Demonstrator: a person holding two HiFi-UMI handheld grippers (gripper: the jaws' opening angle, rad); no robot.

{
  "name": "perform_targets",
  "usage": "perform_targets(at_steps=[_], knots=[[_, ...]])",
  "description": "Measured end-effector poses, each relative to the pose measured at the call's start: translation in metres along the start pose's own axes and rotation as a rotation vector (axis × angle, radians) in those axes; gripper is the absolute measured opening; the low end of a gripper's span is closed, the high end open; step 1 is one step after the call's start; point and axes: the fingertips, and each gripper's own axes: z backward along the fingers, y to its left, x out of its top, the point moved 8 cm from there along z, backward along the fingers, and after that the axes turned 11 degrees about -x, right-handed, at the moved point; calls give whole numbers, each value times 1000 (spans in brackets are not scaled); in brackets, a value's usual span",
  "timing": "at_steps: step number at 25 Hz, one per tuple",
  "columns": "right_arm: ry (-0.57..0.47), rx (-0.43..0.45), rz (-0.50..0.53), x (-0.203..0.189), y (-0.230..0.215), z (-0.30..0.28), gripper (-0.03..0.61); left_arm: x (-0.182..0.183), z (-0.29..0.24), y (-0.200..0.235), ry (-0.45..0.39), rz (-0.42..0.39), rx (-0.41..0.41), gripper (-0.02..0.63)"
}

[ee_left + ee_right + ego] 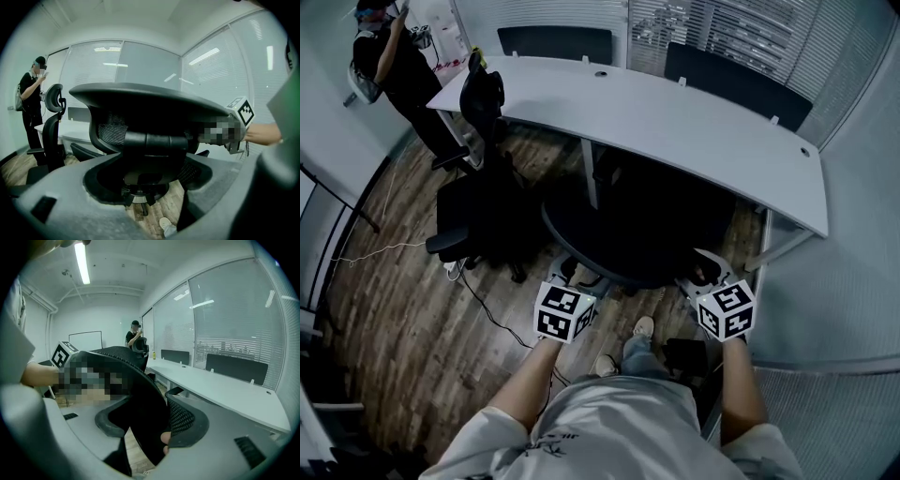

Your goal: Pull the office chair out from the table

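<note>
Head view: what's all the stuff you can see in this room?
office chair: one, black, nearest the camera, tucked at the table
second chair: one, black, left of it, out on the floor
table: one, long, white, across the room
panels: two, dark, behind the table
standing person: one, dark clothes, far left corner
cable: one, dark, on the wooden floor
shoes: two, light, bottom middle
left tool: one, grey, jaws apart around the office chair's back
right tool: one, grey, jaws on that back's edge
</note>
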Motion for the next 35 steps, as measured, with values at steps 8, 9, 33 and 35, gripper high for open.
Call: perform_targets(at_steps=[8, 9, 33, 35], knots=[[7, 9, -2, -11, 28, 21, 201, -15, 28, -13, -9, -1, 0, 328], [11, 17, 2, -12, 30, 24, 201, -16, 31, -15, -10, -2, 0, 328], [34, 173, 82, -38, 30, 81, 173, -36, 55, -84, 1, -13, 16, 328], [33, 175, 81, -42, 33, 88, 173, -40, 59, -91, 2, -12, 19, 328]])
